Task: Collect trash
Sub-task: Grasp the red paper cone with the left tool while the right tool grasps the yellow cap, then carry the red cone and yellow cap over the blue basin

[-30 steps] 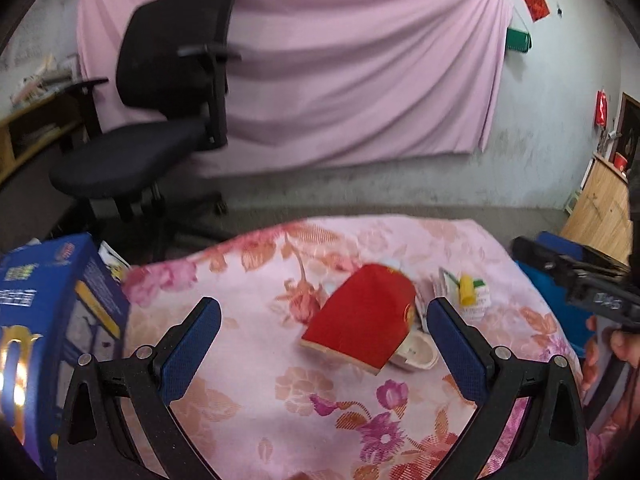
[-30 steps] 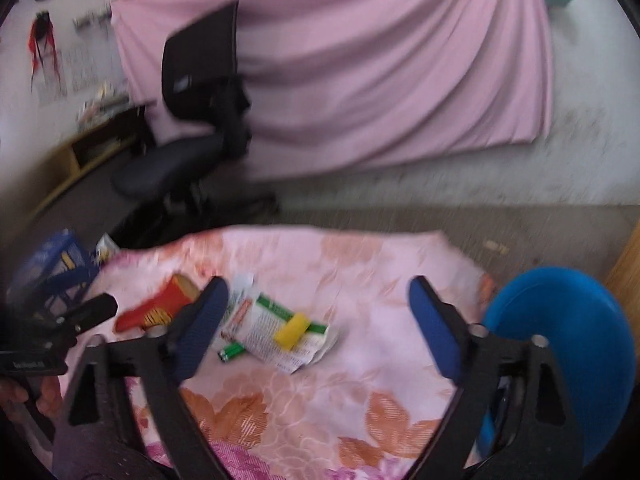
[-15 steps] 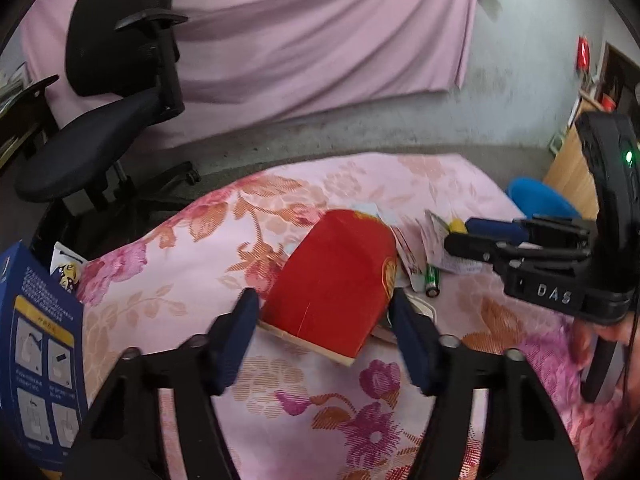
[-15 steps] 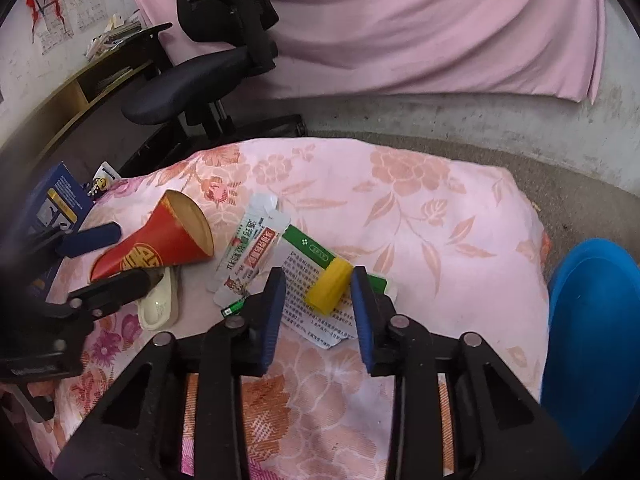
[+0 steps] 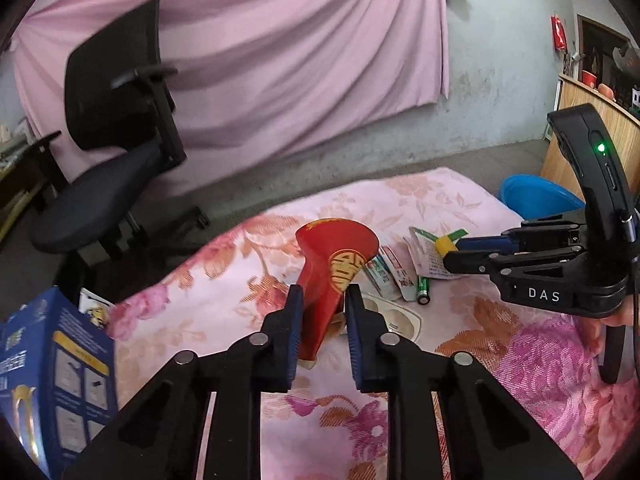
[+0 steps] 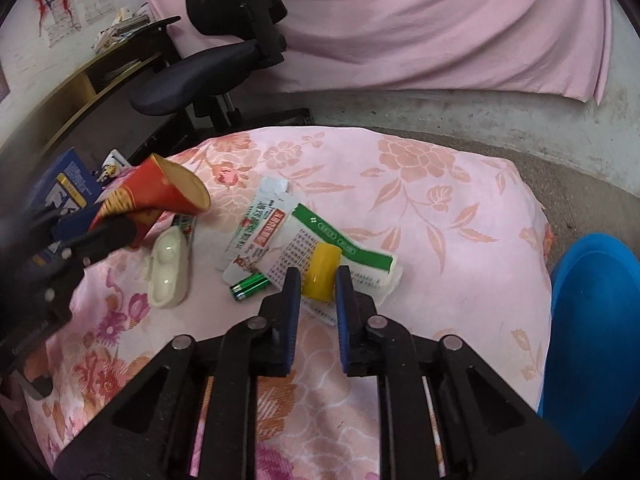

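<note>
My left gripper [image 5: 322,314] is shut on a crushed red paper cup [image 5: 334,258], which stands tilted up off the pink floral cloth [image 5: 224,292]. In the right wrist view the cup [image 6: 160,196] hangs at the left, mouth facing right. My right gripper [image 6: 318,282] is shut on a small yellow cylinder [image 6: 322,268] that rests on a green-and-white leaflet [image 6: 348,252]. Beside it lie a green battery [image 6: 250,286], torn paper packets [image 6: 260,228] and a white plastic tray [image 6: 168,268].
A blue bin [image 6: 592,320] stands past the table's right edge. A blue carton [image 5: 60,380] sits at the left edge. A black office chair [image 5: 112,160] is behind the table, in front of a pink curtain.
Both grippers went from wide open to shut. The left one closed on the red cup and tipped it up off the cloth. The right one moved in and closed on the yellow cylinder.
</note>
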`<state>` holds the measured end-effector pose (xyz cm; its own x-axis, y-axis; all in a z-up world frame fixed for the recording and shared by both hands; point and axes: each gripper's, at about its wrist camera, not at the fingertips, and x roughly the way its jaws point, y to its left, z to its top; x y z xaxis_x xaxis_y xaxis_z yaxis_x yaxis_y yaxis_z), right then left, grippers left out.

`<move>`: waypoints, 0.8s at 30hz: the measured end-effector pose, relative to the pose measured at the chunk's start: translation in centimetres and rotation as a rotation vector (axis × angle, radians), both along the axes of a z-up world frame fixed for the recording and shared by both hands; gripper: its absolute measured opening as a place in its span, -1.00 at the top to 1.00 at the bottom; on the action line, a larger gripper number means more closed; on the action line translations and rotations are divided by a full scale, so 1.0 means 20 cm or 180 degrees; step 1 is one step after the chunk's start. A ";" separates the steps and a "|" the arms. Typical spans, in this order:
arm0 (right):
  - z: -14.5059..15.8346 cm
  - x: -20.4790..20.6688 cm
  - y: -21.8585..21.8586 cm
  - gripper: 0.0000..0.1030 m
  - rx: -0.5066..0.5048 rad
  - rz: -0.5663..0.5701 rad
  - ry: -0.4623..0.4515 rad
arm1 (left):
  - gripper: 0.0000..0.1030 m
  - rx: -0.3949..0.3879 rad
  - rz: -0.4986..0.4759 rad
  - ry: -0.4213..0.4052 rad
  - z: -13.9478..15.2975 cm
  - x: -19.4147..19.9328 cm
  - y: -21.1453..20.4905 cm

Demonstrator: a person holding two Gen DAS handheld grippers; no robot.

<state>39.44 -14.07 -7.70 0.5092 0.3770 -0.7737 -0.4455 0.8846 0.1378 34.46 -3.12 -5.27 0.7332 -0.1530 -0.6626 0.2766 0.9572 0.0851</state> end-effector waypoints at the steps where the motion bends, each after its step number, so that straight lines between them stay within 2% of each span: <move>1: 0.01 -0.01 0.00 0.15 0.0000 -0.0002 -0.0038 | 0.71 -0.0002 0.0024 -0.0040 0.01 -0.01 0.00; 6: 0.07 -0.07 -0.01 0.15 0.0042 -0.0014 -0.0290 | 0.73 -0.0111 0.0253 -0.0357 0.06 -0.07 0.06; 8: 0.12 -0.12 -0.02 0.15 0.0149 0.0018 -0.0522 | 0.73 -0.0209 0.0333 -0.0498 0.09 -0.10 0.08; 12: 0.29 -0.29 -0.07 0.15 0.0383 -0.0089 -0.1308 | 0.73 -0.0583 0.0463 -0.0863 0.17 -0.22 0.11; 13: 0.35 -0.35 -0.09 0.15 0.0441 -0.0128 -0.1634 | 0.73 -0.0625 0.0473 -0.0943 0.19 -0.24 0.10; 16: 0.47 -0.50 -0.13 0.15 0.0505 -0.0190 -0.2298 | 0.73 -0.0709 0.0441 -0.1276 0.26 -0.32 0.05; 19: 0.53 -0.61 -0.18 0.15 0.0561 -0.0294 -0.2681 | 0.73 -0.0773 0.0320 -0.1669 0.35 -0.42 -0.02; 21: 0.54 -0.67 -0.23 0.15 0.0577 -0.0409 -0.2850 | 0.73 -0.0748 0.0205 -0.1937 0.41 -0.47 -0.09; 24: 0.58 -0.74 -0.31 0.15 0.0571 -0.0612 -0.3039 | 0.72 -0.0747 0.0043 -0.2184 0.49 -0.51 -0.18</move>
<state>24.74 -20.21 3.99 0.9543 0.2939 0.0538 -0.2903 0.9547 -0.0654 24.28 -6.70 4.44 0.9749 -0.2226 -0.0034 0.2226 0.9745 0.0272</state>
